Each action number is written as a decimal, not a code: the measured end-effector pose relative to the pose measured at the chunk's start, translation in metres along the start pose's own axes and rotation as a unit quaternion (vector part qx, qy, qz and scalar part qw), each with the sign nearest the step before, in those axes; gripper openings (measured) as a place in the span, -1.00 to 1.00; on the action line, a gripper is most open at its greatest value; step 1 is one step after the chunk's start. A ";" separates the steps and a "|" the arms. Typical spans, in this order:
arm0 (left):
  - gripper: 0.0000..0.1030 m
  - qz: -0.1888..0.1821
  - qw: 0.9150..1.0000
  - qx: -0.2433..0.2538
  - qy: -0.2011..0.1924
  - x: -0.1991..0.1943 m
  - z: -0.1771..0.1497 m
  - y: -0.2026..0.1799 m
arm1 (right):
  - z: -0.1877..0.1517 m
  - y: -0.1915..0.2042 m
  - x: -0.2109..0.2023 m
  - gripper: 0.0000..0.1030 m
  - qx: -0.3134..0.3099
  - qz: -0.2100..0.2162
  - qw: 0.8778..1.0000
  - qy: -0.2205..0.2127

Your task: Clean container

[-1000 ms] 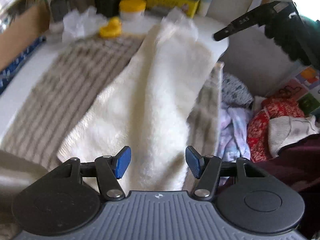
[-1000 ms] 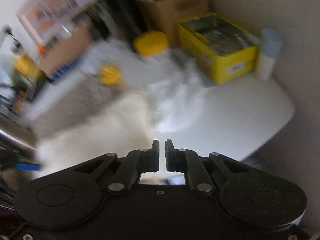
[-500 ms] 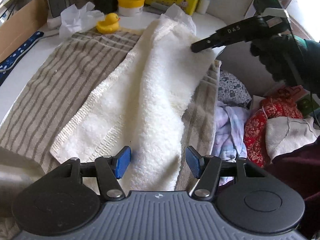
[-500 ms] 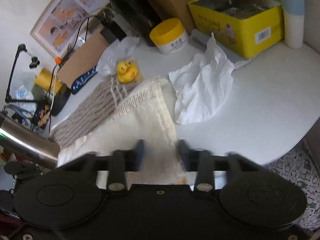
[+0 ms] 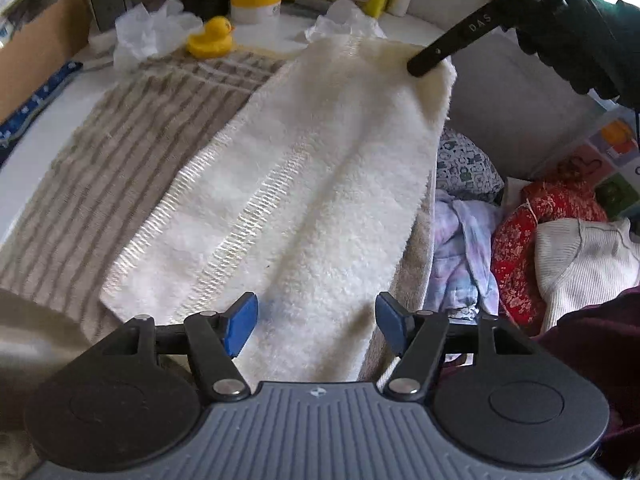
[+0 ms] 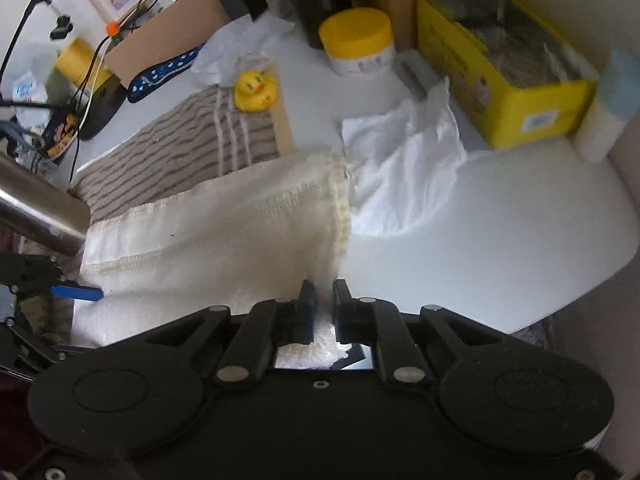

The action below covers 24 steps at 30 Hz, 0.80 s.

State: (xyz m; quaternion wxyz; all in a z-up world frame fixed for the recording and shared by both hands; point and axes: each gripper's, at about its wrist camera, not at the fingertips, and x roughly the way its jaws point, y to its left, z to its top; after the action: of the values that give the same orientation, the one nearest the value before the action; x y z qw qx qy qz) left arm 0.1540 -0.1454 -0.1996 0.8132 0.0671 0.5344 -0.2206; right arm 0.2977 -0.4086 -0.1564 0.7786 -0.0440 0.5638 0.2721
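A cream white towel (image 5: 320,184) lies lengthwise over a grey striped towel (image 5: 132,140) on the white table. My right gripper (image 6: 323,292) is shut on the white towel's far corner (image 6: 280,224) and lifts it a little; it also shows in the left wrist view (image 5: 420,68). My left gripper (image 5: 316,320) is open with blue pads (image 5: 240,322), hovering over the towel's near end. A metal cylinder, perhaps the container (image 6: 40,212), shows at the left edge of the right wrist view.
A yellow rubber duck (image 6: 256,90), a yellow-lidded jar (image 6: 358,42), a yellow box (image 6: 504,68), a white bottle (image 6: 604,120) and crumpled white tissue (image 6: 400,160) sit at the table's back. A pile of clothes (image 5: 540,240) lies beyond the table's right edge.
My right gripper opened, came down on the white towel's far corner and shut on it. The towel has been pulled flatter and its corner is raised. My left gripper stays open.
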 end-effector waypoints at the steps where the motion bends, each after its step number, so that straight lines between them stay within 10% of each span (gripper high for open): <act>1: 0.24 0.000 1.000 0.000 -0.004 -0.006 -0.003 0.000 | 0.001 0.007 -0.006 -0.84 -0.010 -0.008 1.000 -0.006; 10: 0.24 0.008 0.999 0.009 -0.032 -0.057 -0.035 0.006 | 0.029 0.125 -0.051 -0.83 -0.125 0.016 0.990 -0.069; 17: 0.24 0.003 0.999 -0.004 -0.038 -0.086 -0.077 0.012 | -0.012 0.251 0.029 -0.84 -0.244 0.050 0.969 -0.004; 24: 0.24 -0.003 0.999 0.005 -0.041 -0.099 -0.103 0.014 | -0.050 0.268 0.073 -0.84 -0.232 0.006 0.973 0.010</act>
State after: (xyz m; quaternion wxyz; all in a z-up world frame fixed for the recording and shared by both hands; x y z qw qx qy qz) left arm 0.0409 -0.0686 -0.1552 0.8332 0.0604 0.5000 -0.2285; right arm 0.1438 -0.1726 -0.1767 0.7402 -0.2225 0.4930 0.3994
